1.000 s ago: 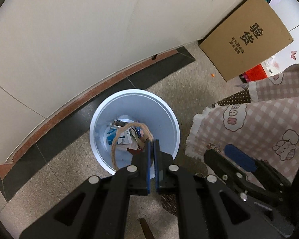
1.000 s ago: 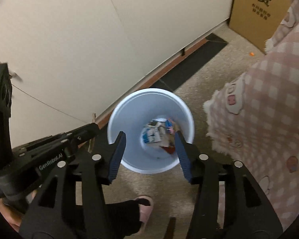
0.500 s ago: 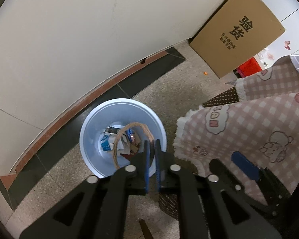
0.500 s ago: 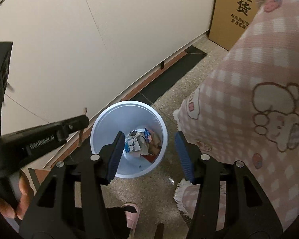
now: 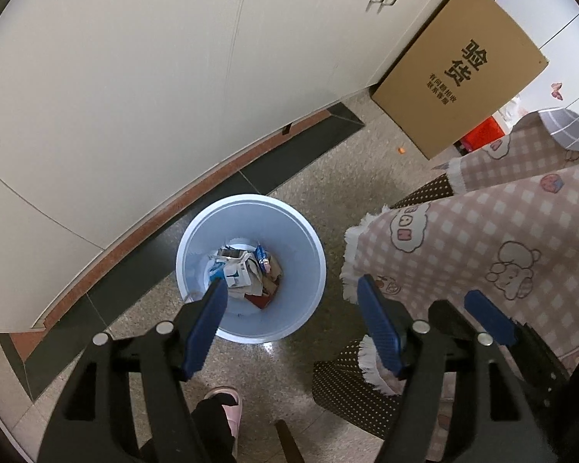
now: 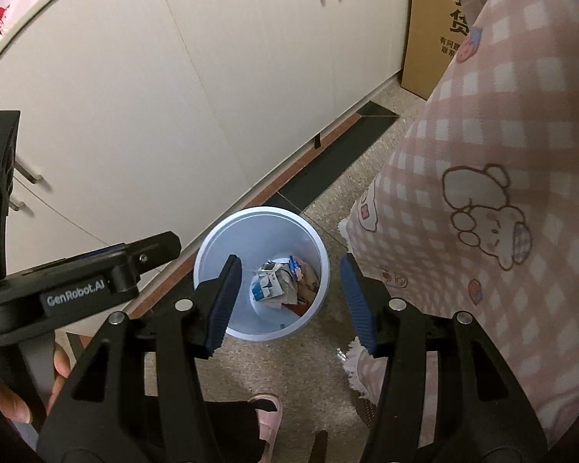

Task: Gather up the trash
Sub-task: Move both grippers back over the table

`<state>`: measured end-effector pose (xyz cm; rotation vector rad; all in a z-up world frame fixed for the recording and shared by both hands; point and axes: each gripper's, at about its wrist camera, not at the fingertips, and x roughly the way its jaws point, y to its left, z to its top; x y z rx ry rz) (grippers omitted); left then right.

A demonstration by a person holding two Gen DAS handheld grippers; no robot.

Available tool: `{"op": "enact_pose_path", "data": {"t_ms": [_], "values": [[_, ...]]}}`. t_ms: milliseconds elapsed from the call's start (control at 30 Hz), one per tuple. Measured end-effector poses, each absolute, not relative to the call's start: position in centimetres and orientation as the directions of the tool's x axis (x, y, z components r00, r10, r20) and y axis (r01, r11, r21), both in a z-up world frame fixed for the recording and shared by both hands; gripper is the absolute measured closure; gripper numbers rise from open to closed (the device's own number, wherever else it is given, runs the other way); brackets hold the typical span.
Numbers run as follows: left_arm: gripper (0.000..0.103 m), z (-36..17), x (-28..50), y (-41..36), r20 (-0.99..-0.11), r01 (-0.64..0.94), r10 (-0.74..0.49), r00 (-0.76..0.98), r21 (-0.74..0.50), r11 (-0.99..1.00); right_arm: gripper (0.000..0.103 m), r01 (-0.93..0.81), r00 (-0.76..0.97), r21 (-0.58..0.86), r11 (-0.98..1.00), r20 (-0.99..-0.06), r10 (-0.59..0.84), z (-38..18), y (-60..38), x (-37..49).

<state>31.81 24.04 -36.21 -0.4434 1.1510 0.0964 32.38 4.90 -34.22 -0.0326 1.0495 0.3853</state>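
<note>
A pale blue trash bin (image 5: pixel 301 239) stands on the floor by the cabinets, with crumpled paper and wrappers (image 5: pixel 247 270) at its bottom. My left gripper (image 5: pixel 293 324) is open and empty, held high above the bin. My right gripper (image 6: pixel 289 301) is open and empty too, also above the bin (image 6: pixel 227 247), with the trash (image 6: pixel 281 281) seen between its fingers. The right gripper also shows at the lower right of the left wrist view (image 5: pixel 486 316). The left gripper's body (image 6: pixel 81 281) shows at the left of the right wrist view.
White cabinets (image 5: pixel 154 77) run behind the bin. A cardboard box (image 5: pixel 459 69) leans at the far right. A pink checked tablecloth (image 5: pixel 501 239) hangs to the right of the bin. The person's pink slipper (image 5: pixel 227 401) is on the speckled floor below.
My left gripper opened and the looped brown rope it held is gone from its fingers. Both grippers have risen, so the bin looks smaller.
</note>
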Motion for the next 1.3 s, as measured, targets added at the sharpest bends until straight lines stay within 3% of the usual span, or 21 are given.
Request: {"op": "enact_pose_path", "data": {"t_ms": [200,333,533,733,867,1000,1300], "values": [[0.035,-32.3,30.0,23.7,-0.874,-0.272,-0.131,0.468,-0.283,0.92,0.05,-0.332,0.446,0.181,0.926,-0.835,0.323,-31.7,5.0,30.4],[0.035,-28.8,27.0,24.3,-0.85,-0.303,-0.048,0.525,-0.239,0.923,0.05,-0.361,0.438,0.232,0.903,-0.813,0.384,-29.3,5.2,29.0],[0.031,-21.4,21.2,25.7,-0.742,-0.363,0.068,0.667,-0.245,0.899,0.049,-0.436,0.478,0.272,0.858,-0.738,0.477,-23.0,6.4,26.1],[0.028,-15.3,19.0,23.7,-0.644,-0.335,0.103,0.758,-0.249,0.909,0.045,-0.446,0.585,0.249,0.86,-0.646,0.491,-16.1,4.7,23.4],[0.027,-13.0,20.1,20.0,-0.616,-0.259,0.05,0.786,-0.254,0.932,0.044,-0.41,0.639,0.241,0.88,-0.612,0.465,-13.8,0.7,23.2],[0.027,-11.9,22.9,14.6,-0.624,-0.13,-0.077,0.778,-0.279,0.952,0.043,-0.335,0.694,0.23,0.914,-0.596,0.405,-12.8,-5.3,24.4],[0.027,-11.8,30.2,0.5,-0.676,0.135,-0.32,0.664,-0.313,0.94,0.042,-0.073,0.782,0.173,0.982,-0.601,0.164,-12.0,-21.5,25.8]]}}
